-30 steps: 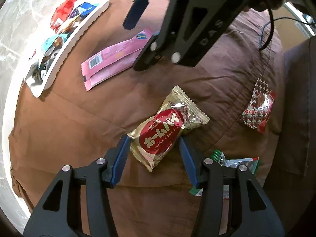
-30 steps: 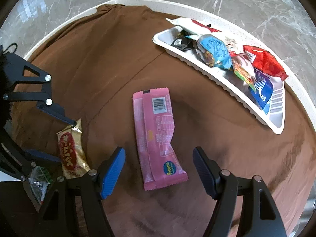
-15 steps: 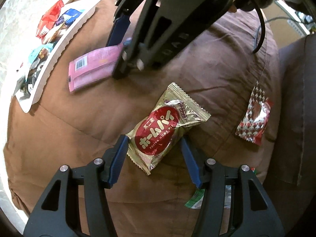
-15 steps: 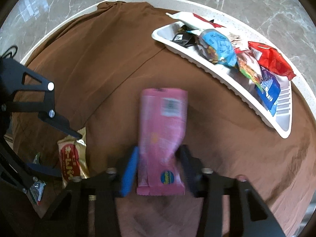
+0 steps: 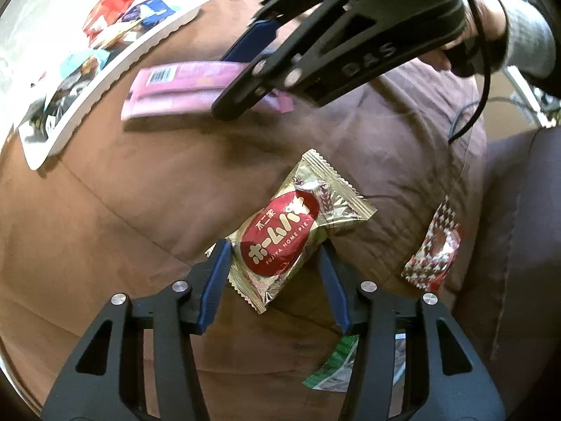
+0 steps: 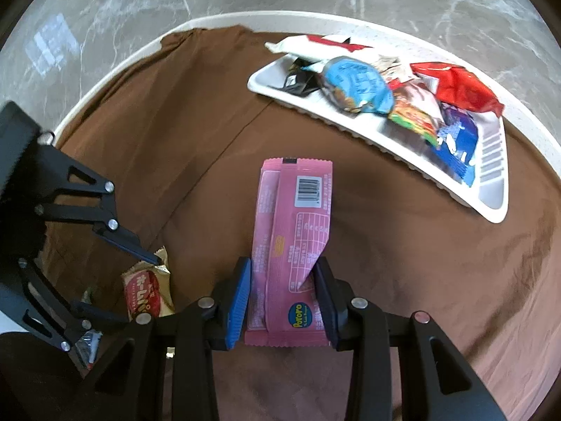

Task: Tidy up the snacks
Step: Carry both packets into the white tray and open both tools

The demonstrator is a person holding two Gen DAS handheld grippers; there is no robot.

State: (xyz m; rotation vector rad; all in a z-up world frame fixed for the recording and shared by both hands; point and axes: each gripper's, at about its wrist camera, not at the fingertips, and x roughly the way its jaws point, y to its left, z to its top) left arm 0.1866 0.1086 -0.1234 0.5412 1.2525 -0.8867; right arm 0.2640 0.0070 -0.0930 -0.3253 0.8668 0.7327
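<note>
Low centre of the right wrist view: right gripper (image 6: 282,298) clamped on the lower end of a pink snack packet (image 6: 294,242), barcode end pointing up the frame, packet clear of the brown cloth (image 6: 182,112). Upper right there: white tray (image 6: 491,189) crowded with wrappers, among them a blue cookie bag (image 6: 357,84) and a red packet (image 6: 459,87), only its right end bare. Beyond the cloth, a pale table rim (image 6: 115,66) and marble floor (image 6: 105,7).

Lower centre of the left wrist view: left gripper (image 5: 275,279), jaws closing around a gold and red pie packet (image 5: 291,231), blue pads (image 5: 215,280) at its sides, firm contact hard to confirm. Right edge: a red-and-white checked packet (image 5: 433,252) lying well apart; bottom, a green wrapper (image 5: 336,365) partly hidden behind the right finger. Across the top, the other gripper and a grey sleeve (image 5: 526,31) blocking part of the pink packet.

A second ago: pink packet flat on the cloth between wide-open jaws; now gripped and lifted. Pie packet in the same spot.
</note>
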